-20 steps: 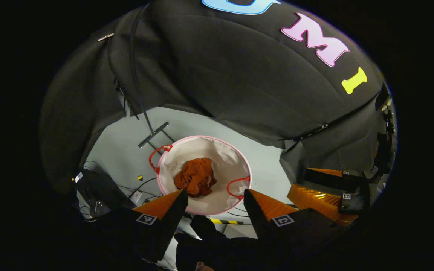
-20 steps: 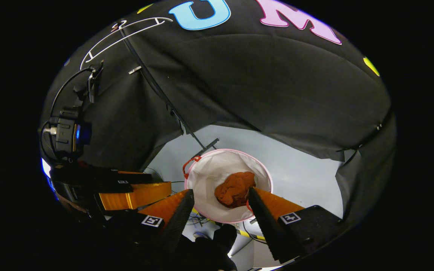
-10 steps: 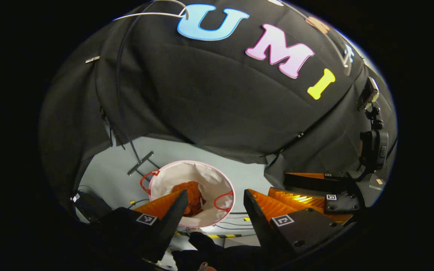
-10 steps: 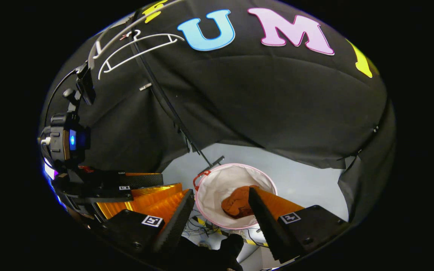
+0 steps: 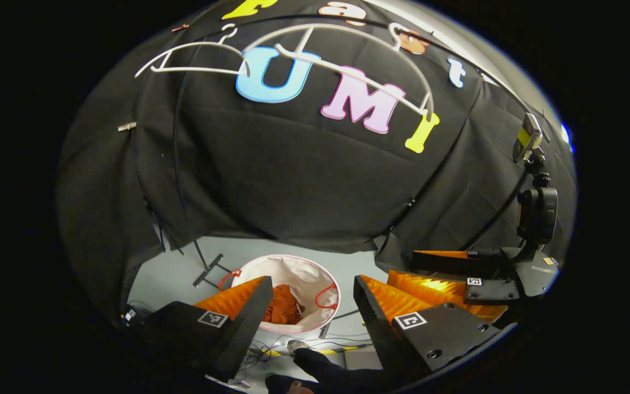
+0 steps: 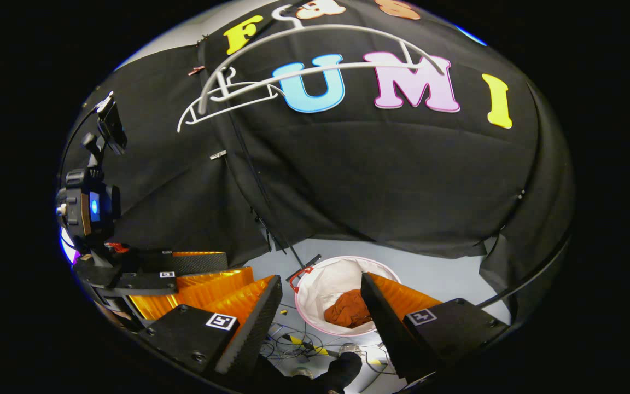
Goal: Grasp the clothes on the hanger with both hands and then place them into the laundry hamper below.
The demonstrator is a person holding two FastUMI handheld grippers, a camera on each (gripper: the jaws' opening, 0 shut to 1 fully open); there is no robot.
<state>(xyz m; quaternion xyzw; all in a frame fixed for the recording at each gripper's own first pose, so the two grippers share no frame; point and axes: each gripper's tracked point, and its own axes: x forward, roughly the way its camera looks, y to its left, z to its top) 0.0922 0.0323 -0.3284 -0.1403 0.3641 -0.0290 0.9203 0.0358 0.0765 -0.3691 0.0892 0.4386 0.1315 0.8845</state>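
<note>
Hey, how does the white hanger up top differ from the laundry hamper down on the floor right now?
The white hanger hangs high on the rail, bare wire with nothing on it; the laundry hamper stands low on the floor and holds the orange clothes. The hanger is thin and flat, the hamper round and deep. Both are mostly white.

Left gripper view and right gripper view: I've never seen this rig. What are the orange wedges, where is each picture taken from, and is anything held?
Each picture comes from a fisheye camera riding on a hand-held tool, looking along its own two orange-and-black fingers. The left tool and the right tool both stand open, holding nothing. Each view also shows the other tool off to the side. Below, on the grey floor, stands a round white laundry hamper with the orange clothes already lying inside. White hangers hang bare near the top of the black cloth.
</note>
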